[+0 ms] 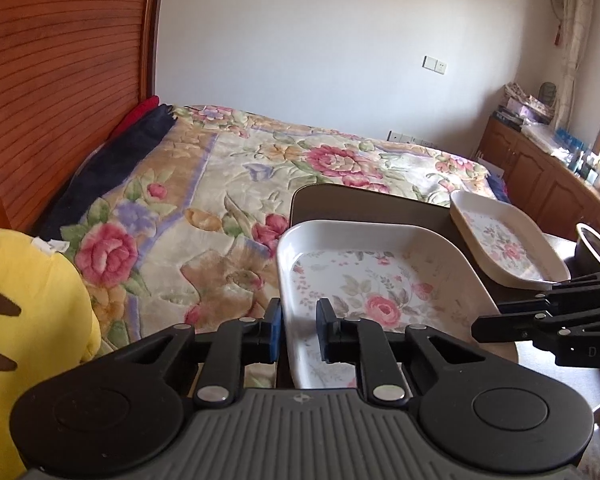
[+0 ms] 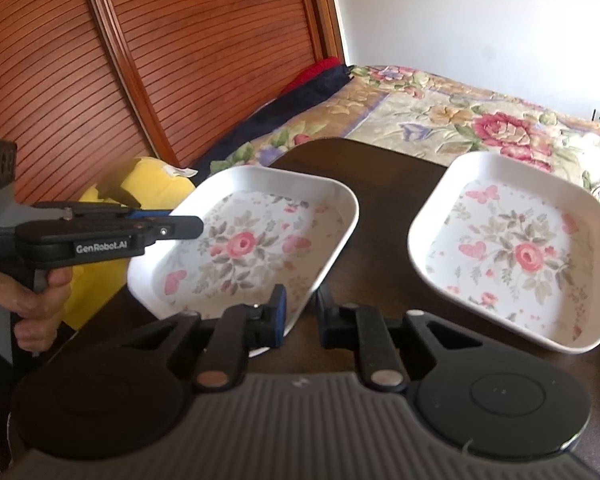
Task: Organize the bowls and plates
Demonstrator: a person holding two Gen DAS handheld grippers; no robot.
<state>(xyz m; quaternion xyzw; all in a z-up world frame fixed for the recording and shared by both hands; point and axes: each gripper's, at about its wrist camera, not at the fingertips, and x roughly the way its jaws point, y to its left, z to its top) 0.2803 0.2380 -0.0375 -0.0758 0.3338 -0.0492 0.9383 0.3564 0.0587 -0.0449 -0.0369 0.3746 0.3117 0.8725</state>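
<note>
Two white rectangular plates with a rose print lie on a dark table (image 2: 380,184). The near plate (image 1: 380,280) (image 2: 252,248) overhangs the table's left edge. My left gripper (image 1: 298,330) is shut on its left rim, one finger outside and one inside; the right wrist view shows this gripper (image 2: 188,224) side-on at that rim. My right gripper (image 2: 302,316) is open by a narrow gap at the same plate's near corner, with dark table showing beside the rim. Its tip (image 1: 480,326) reaches the plate's right edge. The second plate (image 1: 504,240) (image 2: 516,256) sits apart to the right.
A bed with a floral blanket (image 1: 300,160) lies beyond the table, with a slatted wooden headboard (image 2: 180,60) at the left. A yellow plush toy (image 1: 32,312) (image 2: 156,188) sits just left of the table. A dark round vessel (image 1: 592,244) stands at the far right. A hand (image 2: 32,300) holds the left gripper.
</note>
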